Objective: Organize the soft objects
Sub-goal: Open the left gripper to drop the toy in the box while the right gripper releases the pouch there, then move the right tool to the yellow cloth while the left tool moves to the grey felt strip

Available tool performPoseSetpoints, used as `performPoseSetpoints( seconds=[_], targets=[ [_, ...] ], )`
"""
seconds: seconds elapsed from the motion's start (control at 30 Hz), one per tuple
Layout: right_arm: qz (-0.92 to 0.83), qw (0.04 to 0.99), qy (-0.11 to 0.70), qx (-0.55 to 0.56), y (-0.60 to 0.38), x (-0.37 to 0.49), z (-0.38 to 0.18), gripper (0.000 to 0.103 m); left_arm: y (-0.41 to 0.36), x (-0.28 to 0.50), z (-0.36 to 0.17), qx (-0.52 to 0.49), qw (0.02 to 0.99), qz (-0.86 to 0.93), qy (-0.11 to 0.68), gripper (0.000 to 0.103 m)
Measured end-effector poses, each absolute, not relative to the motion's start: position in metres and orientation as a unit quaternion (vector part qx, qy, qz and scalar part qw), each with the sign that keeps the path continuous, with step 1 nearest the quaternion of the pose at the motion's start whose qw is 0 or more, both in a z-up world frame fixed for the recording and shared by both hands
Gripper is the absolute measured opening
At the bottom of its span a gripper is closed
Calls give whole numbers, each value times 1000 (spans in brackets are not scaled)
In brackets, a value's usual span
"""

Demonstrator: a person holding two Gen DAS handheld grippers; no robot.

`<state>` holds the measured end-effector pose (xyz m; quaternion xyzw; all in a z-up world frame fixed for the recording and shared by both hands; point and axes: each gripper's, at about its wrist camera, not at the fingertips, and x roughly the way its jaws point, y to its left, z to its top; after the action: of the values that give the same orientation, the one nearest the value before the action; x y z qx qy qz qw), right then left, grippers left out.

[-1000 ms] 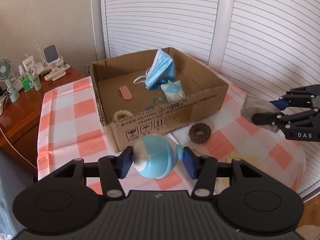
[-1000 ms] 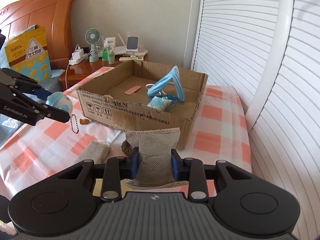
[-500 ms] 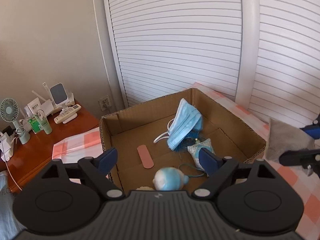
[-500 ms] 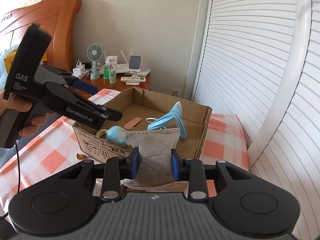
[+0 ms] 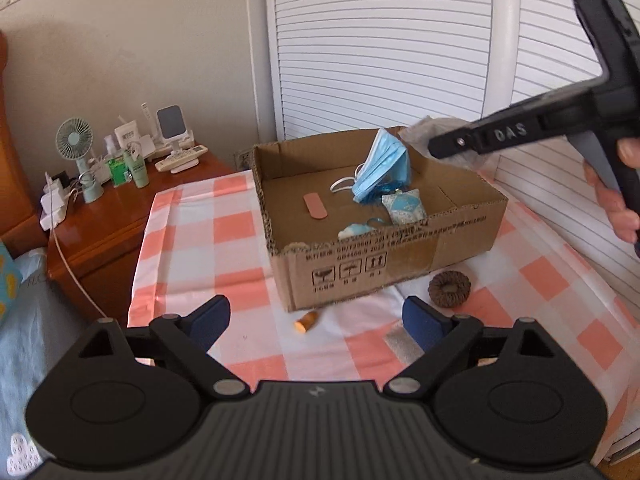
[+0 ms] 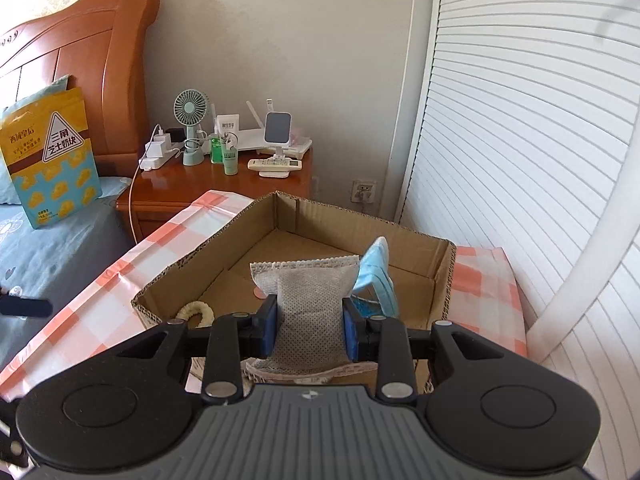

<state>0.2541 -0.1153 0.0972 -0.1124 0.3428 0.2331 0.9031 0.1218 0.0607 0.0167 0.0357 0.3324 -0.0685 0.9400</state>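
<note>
A cardboard box [image 5: 380,264] stands on the checked table. In it lie a blue face mask [image 5: 384,168], a patterned sachet [image 5: 402,208], a pink strip [image 5: 315,205] and a pale blue ball [image 5: 352,230] by the near wall. My left gripper [image 5: 316,316] hovers in front of the box, its jaws opening with nothing between them. My right gripper [image 6: 310,328] is shut on a grey mesh pouch [image 6: 308,304] held over the box [image 6: 192,268], close to the mask [image 6: 376,276]. In the left wrist view it [image 5: 434,148] reaches over the far right corner.
A brown knitted ring [image 5: 449,289] and a small orange piece [image 5: 306,322] lie on the cloth before the box. A cream ring [image 6: 196,314] sits inside it. A wooden nightstand [image 5: 120,216] with a fan and bottles stands left; louvred doors behind; a bed [image 6: 48,248] far left.
My left gripper let the blue ball go into the box, opened wide and drew back in front of it. My right gripper carried the grey pouch up and over the box.
</note>
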Motion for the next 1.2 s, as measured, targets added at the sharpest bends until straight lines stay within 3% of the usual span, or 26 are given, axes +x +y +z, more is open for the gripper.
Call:
performPoseSetpoints(
  seconds=[0.2,0.27,0.3,0.37,0.43,0.83,1.2],
  targets=[
    [242,895,357,-113,-70,304,90,37,76,107,5,7,938,-53,344,93],
    [244,890,367,-115,-58,317,85,43,83,105,3,-2,938,-45,343,93],
    [245,888,372,-114,-53,321,83,49,86,105,3,-5,938,-40,343,93],
    [245,888,374,-111,-47,323,80,93,91,103,3,-9,939,-29,344,93],
    [250,894,357,-103,-49,316,81,103,95,101,3,-11,939,-25,343,93],
    [264,872,407,-63,-76,267,88,103,85,88,11,-2,942,-33,334,93],
    [238,884,395,-76,-100,207,84,103,79,71,18,4,946,-35,323,93]
  ],
)
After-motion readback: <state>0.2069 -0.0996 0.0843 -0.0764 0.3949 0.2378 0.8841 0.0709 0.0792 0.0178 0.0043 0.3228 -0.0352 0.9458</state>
